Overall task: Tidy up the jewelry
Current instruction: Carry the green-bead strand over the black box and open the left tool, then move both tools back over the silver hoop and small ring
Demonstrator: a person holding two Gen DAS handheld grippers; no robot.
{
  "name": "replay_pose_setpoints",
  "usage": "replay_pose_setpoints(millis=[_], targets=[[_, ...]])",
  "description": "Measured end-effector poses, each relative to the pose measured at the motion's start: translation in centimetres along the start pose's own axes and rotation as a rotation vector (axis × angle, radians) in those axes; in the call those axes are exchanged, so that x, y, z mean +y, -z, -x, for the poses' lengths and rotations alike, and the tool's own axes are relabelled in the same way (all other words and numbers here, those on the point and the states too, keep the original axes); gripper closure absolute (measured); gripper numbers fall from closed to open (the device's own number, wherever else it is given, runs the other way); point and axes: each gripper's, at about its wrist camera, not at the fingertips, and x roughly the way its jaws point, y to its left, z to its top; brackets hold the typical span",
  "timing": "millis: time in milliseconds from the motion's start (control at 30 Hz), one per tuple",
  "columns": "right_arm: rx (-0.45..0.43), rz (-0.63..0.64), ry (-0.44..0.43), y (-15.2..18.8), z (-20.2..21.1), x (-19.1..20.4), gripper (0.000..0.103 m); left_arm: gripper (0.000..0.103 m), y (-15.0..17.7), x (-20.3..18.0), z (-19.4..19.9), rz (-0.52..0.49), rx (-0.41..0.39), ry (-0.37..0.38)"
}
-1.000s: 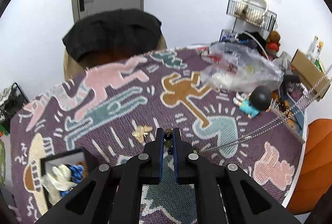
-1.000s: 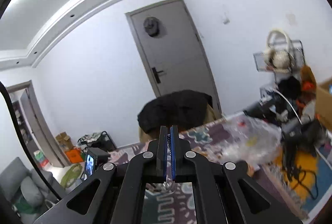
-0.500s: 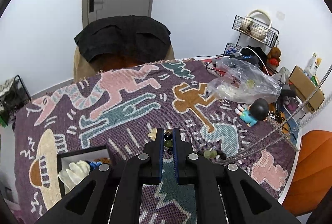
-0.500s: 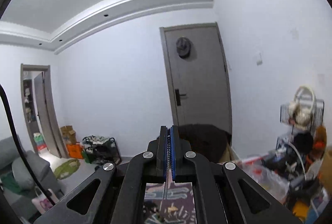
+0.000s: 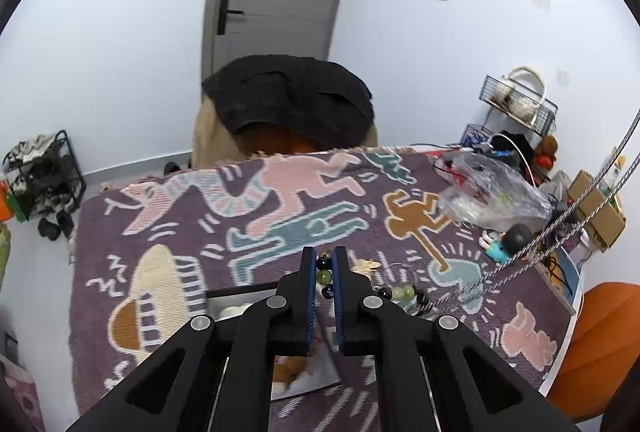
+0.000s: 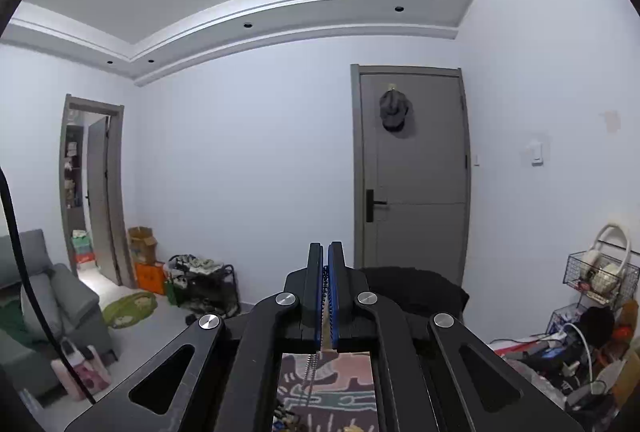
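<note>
Bead bracelet (image 5: 325,274): clenched in left gripper (image 5: 324,272) jaws, carried from beside the box to above the open jewelry box (image 5: 244,298) on the table (image 5: 120,232). Silver chain (image 5: 560,224): pinched in right gripper (image 6: 325,296), raised higher, tangled with beads; separation pending.

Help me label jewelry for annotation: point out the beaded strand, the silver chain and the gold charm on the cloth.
beaded strand (image 5: 324,275): left wrist view, green bead between gripper fingers.
silver chain (image 5: 560,222): left wrist view, taut mid-span.
gold charm (image 5: 366,265): left wrist view, its centre.
</note>
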Motion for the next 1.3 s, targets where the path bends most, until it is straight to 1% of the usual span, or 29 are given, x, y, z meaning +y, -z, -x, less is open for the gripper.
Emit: replay_pose_setpoints(millis=[133, 267, 400, 467, 567, 600, 633, 667, 700, 733, 767, 800, 1100, 1167, 1200, 1300], targets=[[0.027, -0.004, -0.033, 0.7, -2.1, 1.3, 0.1, 0.095, 0.4, 1.8, 0.7, 0.021, -0.004, -0.017], [0.062, -0.013, -0.063, 1.9, -4.0, 2.2, 0.1, 0.095, 1.0, 3.4, 0.4, 0.049, 0.01, -0.014], [0.11, -0.019, -0.091, 3.4, -6.3, 3.2, 0.1, 0.094, 1.8, 4.8, -1.0, 0.105, 0.071, 0.032], [0.133, -0.021, -0.103, 4.1, -7.3, 3.4, 0.1, 0.094, 2.2, 5.6, -1.7, 0.137, 0.108, 0.028], [0.17, -0.023, -0.123, 5.2, -8.8, 3.9, 0.1, 0.09, 2.9, 6.8, -1.7, 0.173, 0.12, 0.015], [0.182, -0.021, -0.129, 5.6, -9.4, 4.1, 0.1, 0.082, 3.1, 7.4, -1.5, 0.186, 0.117, 0.015], [0.189, -0.018, -0.133, 5.9, -9.7, 4.3, 0.1, 0.064, 3.4, 7.9, -1.2, 0.201, 0.111, 0.014], [0.199, -0.016, -0.139, 6.2, -10.2, 4.6, 0.1, 0.052, 3.6, 8.5, -0.9, 0.216, 0.1, 0.015], [0.209, -0.016, -0.145, 6.6, -10.6, 4.8, 0.1, 0.032, 3.8, 8.9, -0.5, 0.226, 0.086, 0.016], [0.215, -0.017, -0.15, 6.7, -11.0, 5.0, 0.1, 0.024, 4.0, 9.2, 0.0, 0.233, 0.066, 0.017], [0.223, -0.019, -0.157, 7.0, -11.5, 5.3, 0.1, 0.024, 4.3, 9.6, 0.7, 0.236, 0.041, 0.016], [0.231, -0.019, -0.162, 7.2, -11.8, 5.5, 0.1, 0.024, 4.4, 9.8, 1.0, 0.236, 0.036, 0.011], [0.306, -0.019, -0.2, 9.8, -14.6, 7.6, 0.1, 0.024, 6.2, 13.0, 2.9, 0.304, 0.021, -0.023], [0.355, -0.034, -0.216, 11.3, -15.9, 7.9, 0.1, 0.024, 6.6, 13.6, 3.1, 0.318, 0.021, -0.03], [0.355, -0.034, -0.216, 11.3, -15.9, 7.9, 0.1, 0.024, 6.7, 13.8, 3.2, 0.322, 0.021, -0.031], [0.405, -0.034, -0.215, 12.8, -16.9, 7.9, 0.1, 0.024, 7.2, 14.4, 3.3, 0.34, 0.02, -0.027]])
